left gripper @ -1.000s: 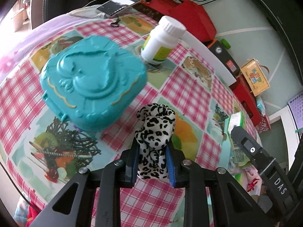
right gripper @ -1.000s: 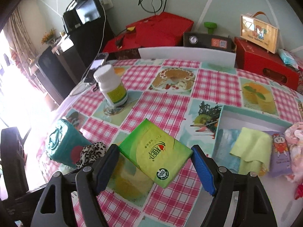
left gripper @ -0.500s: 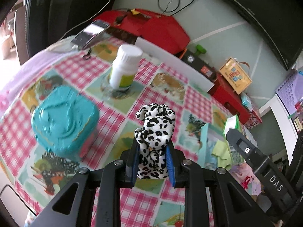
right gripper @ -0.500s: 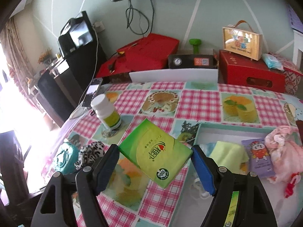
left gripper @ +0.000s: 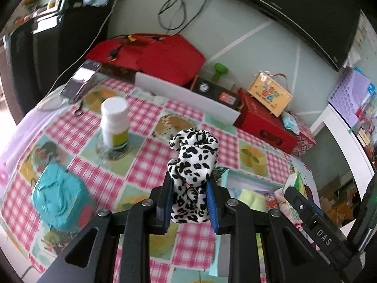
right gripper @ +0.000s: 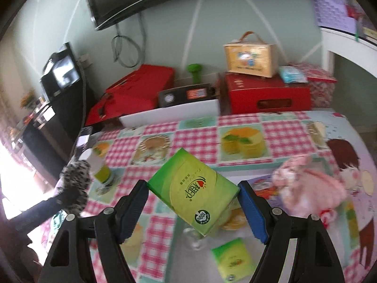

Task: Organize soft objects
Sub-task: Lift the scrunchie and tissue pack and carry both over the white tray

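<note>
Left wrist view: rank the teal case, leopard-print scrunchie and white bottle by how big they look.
1. teal case
2. leopard-print scrunchie, held in the left gripper, so nearness to the camera inflates it; close to the case
3. white bottle

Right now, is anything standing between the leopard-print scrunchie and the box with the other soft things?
Nothing visible does. The left gripper holds the scrunchie above the tablecloth, and the open box lies just beyond it to the right. The bottle and teal case sit off to the left.
</note>
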`<state>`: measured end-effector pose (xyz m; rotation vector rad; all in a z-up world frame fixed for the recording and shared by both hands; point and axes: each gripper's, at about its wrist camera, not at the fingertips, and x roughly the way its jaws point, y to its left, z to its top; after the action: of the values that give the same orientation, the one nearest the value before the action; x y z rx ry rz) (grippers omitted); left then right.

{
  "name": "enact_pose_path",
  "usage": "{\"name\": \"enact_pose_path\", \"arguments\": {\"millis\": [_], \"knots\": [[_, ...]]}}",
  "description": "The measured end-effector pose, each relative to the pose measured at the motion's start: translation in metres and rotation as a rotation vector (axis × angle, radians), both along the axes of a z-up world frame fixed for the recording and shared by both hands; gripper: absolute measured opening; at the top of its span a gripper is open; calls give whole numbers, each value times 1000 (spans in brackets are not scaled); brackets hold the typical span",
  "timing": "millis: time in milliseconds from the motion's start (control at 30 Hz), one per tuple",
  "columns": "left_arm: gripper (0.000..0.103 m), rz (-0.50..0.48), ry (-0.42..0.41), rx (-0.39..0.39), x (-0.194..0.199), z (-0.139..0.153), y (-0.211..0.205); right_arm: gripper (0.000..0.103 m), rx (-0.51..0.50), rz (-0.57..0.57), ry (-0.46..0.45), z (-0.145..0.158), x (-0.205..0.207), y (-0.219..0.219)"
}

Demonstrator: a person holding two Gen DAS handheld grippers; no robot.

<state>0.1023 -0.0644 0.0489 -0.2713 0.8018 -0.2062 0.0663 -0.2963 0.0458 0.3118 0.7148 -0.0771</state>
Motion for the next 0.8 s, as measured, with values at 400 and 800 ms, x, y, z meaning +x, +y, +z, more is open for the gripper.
{"name": "enact_pose_path", "arguments": {"millis": [400, 800], "knots": [[27, -202, -6, 76, 3, 0, -79, 80, 50, -246, 23, -7, -27, -75], [27, -387, 118, 130, -7, -46, -142, 80, 42, -395, 126, -26, -41, -113]]}}
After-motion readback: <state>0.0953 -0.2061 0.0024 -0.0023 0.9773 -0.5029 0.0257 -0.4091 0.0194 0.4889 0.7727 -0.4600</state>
